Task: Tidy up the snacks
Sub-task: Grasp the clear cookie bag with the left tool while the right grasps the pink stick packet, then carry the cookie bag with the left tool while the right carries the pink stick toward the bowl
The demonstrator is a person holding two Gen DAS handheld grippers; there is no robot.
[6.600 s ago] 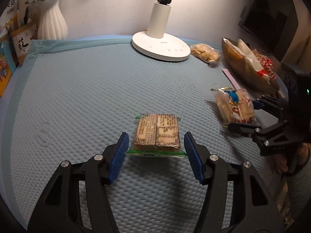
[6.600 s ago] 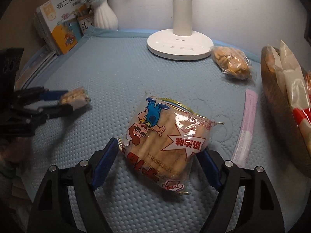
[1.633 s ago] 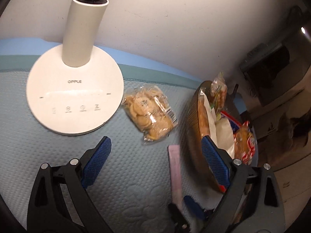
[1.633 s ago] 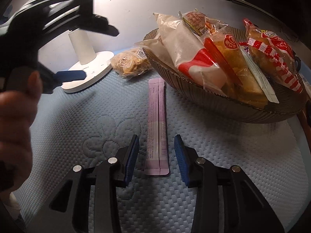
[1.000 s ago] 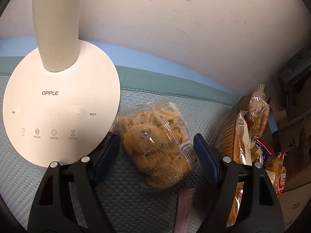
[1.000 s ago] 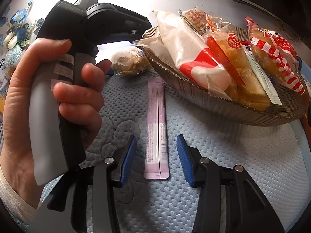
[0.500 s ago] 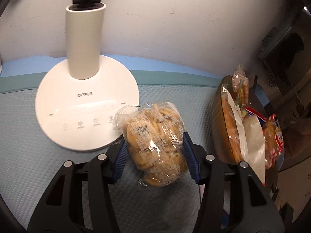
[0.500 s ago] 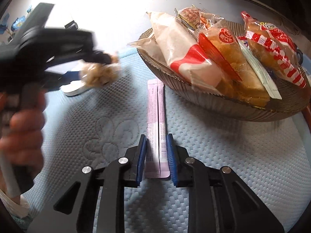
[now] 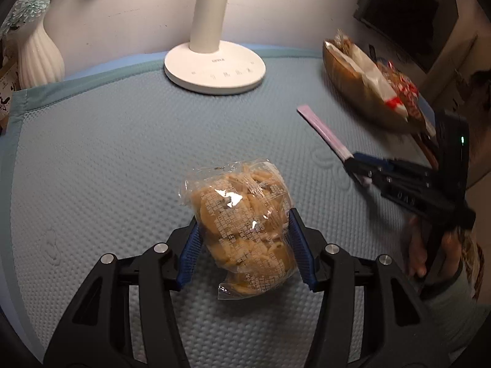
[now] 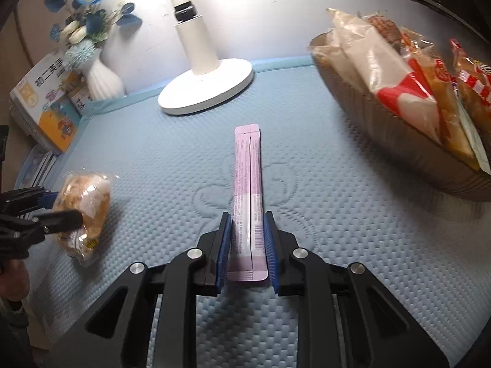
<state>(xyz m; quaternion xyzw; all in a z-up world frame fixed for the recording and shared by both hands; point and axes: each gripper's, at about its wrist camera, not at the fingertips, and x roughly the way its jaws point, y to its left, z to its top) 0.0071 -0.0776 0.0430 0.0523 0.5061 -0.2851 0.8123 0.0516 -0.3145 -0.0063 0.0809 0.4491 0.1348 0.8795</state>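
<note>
My left gripper (image 9: 244, 245) is shut on a clear bag of round biscuits (image 9: 245, 224), held above the blue quilted mat (image 9: 107, 153). The same biscuit bag (image 10: 84, 205) shows at the left in the right wrist view, between the left gripper's fingers (image 10: 58, 214). My right gripper (image 10: 247, 247) is shut on the near end of a long pink stick packet (image 10: 248, 196), which points away towards the lamp. In the left wrist view the pink stick packet (image 9: 322, 130) sticks out of the right gripper (image 9: 357, 168), lifted off the mat.
A brown woven basket (image 10: 383, 141) full of wrapped snacks stands at the right. A white desk lamp base (image 10: 208, 92) sits at the back. A white vase with flowers (image 10: 101, 76) and books (image 10: 46, 104) stand at the back left.
The left gripper has carried the biscuit bag back from beside the lamp to the mat's near middle. The right gripper has closed on the pink stick packet and lifted it.
</note>
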